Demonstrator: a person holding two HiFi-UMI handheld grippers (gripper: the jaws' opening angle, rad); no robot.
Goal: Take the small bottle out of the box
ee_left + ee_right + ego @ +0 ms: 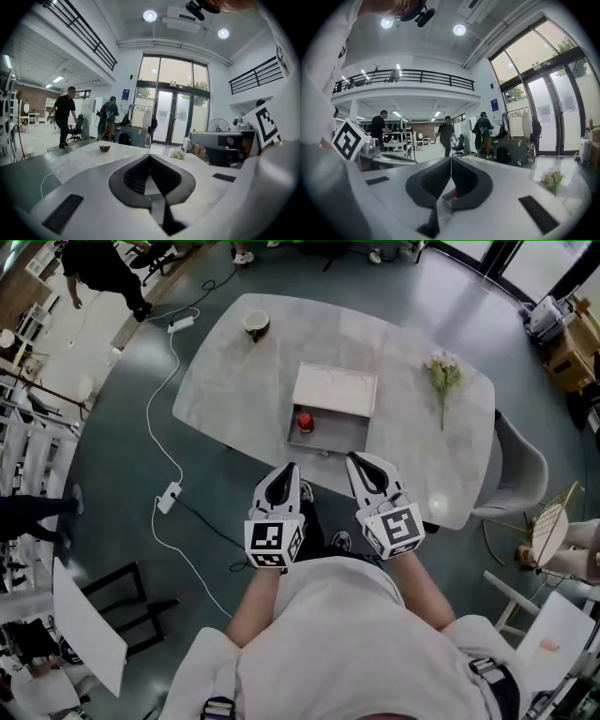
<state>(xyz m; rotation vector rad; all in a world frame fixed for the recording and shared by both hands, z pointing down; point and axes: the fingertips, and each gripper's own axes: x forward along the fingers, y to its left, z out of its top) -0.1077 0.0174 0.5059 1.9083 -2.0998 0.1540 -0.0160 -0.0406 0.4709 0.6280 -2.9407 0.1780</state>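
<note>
On 1 table (234,381): 1 open box (342,434), 1 lid (335,390) flipped back behind it. 1 small bottle (305,422), red cap, upright inside at box's left side. Also 1 bowl (256,325), 1 flower sprig (443,381). 2 grippers near table's near edge, apart from box: left gripper (289,468) clenched, empty; right gripper (354,457) clenched, empty.

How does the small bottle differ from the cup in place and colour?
The small bottle sits inside the open box; the cup stands on the table, at its far edge. The bottle shows red on top; the cup is dark inside with a pale rim. Both look small and round from above.
</note>
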